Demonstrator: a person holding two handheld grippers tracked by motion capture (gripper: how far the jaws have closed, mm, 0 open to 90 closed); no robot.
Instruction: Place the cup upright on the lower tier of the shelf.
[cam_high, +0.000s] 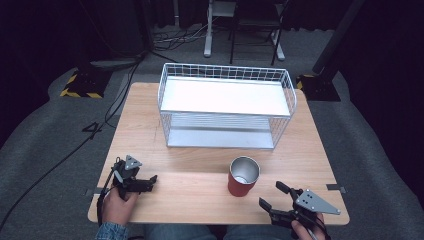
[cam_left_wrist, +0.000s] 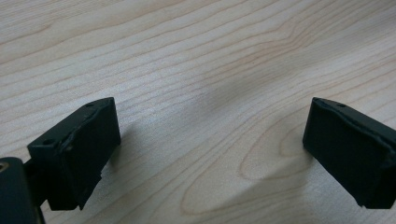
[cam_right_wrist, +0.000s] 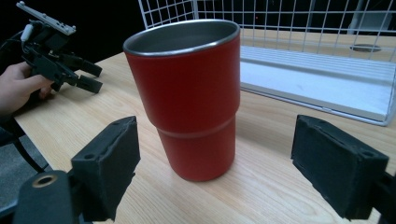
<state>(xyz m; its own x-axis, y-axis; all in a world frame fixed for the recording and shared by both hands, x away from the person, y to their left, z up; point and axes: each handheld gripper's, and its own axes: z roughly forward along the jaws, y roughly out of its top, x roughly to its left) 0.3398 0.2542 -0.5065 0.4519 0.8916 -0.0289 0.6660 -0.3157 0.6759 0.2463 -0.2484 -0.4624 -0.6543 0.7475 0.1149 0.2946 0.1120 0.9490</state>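
A red metal cup (cam_high: 244, 176) stands upright at the lower centre of the wooden desk (cam_high: 200, 150), in front of a white wire basket (cam_high: 227, 104). At lower right, the right gripper (cam_high: 273, 196) points at the cup, fingers wide apart and empty, cup ahead of them. At lower left, the left gripper (cam_high: 148, 182) rests low over bare wood, fingers spread, holding nothing.
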